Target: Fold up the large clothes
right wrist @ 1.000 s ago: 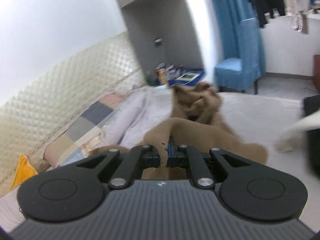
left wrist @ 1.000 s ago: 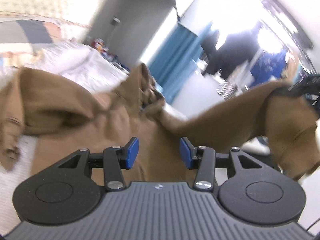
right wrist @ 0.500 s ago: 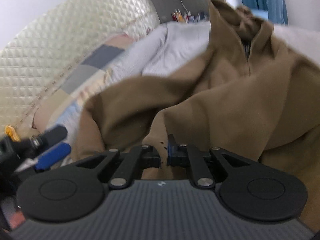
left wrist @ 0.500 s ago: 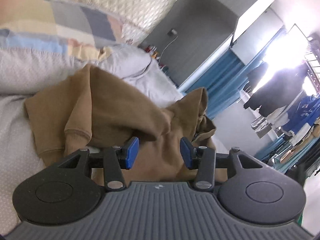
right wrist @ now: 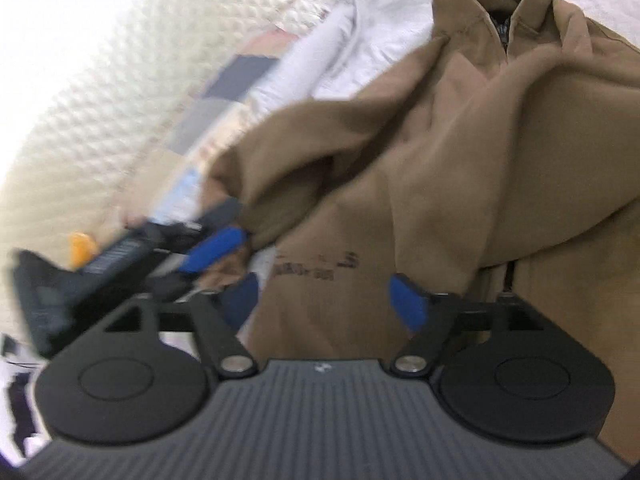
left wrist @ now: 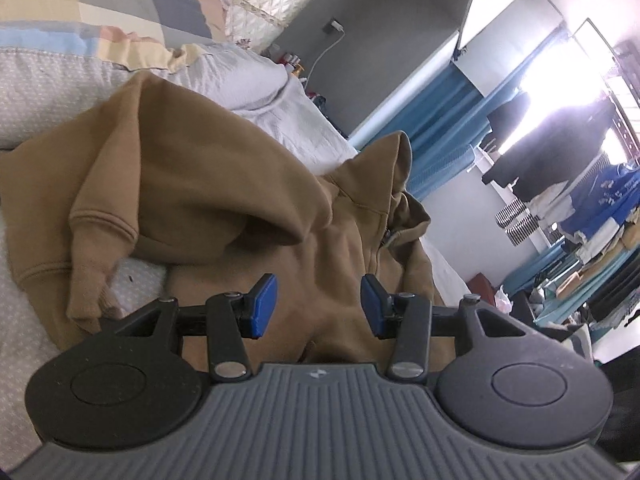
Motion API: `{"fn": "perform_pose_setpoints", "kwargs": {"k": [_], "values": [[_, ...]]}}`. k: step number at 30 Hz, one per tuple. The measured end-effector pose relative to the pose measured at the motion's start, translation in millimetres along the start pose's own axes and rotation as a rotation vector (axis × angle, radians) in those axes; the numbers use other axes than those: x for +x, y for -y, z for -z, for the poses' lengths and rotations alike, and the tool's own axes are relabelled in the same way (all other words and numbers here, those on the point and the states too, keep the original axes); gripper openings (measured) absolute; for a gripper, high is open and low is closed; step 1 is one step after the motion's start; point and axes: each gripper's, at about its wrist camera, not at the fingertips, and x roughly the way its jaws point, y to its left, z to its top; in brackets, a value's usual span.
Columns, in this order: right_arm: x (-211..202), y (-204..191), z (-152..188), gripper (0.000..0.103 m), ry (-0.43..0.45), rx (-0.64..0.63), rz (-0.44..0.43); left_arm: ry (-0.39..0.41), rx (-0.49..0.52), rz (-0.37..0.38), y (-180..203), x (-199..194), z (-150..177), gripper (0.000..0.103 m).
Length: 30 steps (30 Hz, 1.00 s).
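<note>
A large brown zip-up hoodie point(left wrist: 224, 184) lies crumpled on the bed, collar and zip point(left wrist: 384, 216) at the far end. One sleeve is folded over the body, its cuff point(left wrist: 92, 264) hanging at the left. My left gripper point(left wrist: 318, 308) hovers low over the hem with its jaws opening; the fabric lies under the blue pads, not pinched. In the right wrist view the hoodie point(right wrist: 460, 160) fills the frame. My right gripper point(right wrist: 324, 304) has its jaws opening wide above the cloth with printed dark marks, gripping nothing. The left gripper point(right wrist: 230, 232) shows blurred beside the sleeve end.
The hoodie rests on a pale grey bedsheet point(left wrist: 32, 92) with a patchwork pillow point(left wrist: 100, 8) behind it and a quilted headboard point(right wrist: 100, 80). Blue curtains and a rack of hanging clothes point(left wrist: 560, 168) stand past the bed. A small orange thing point(right wrist: 80, 248) lies near the headboard.
The right gripper was shut on a fold of brown fabric; it has let go and now stands wide open, lower over the hoodie. The left gripper sank closer to the hem.
</note>
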Motion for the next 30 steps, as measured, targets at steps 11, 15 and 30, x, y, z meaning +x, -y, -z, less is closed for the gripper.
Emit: {"fn": "perform_pose_setpoints", "kwargs": {"k": [11, 15, 30], "values": [[-88.7, 115.0, -30.6, 0.083, 0.312, 0.298, 0.166, 0.008, 0.055, -0.003, 34.2, 12.5, 29.7, 0.060], [-78.5, 174.4, -41.0, 0.083, 0.323, 0.510, 0.160, 0.053, 0.066, -0.001, 40.4, 14.6, 33.6, 0.062], [-30.6, 243.5, -63.2, 0.085, 0.208, 0.696, 0.126, 0.084, -0.056, -0.049, 16.2, 54.5, 30.6, 0.063]]}}
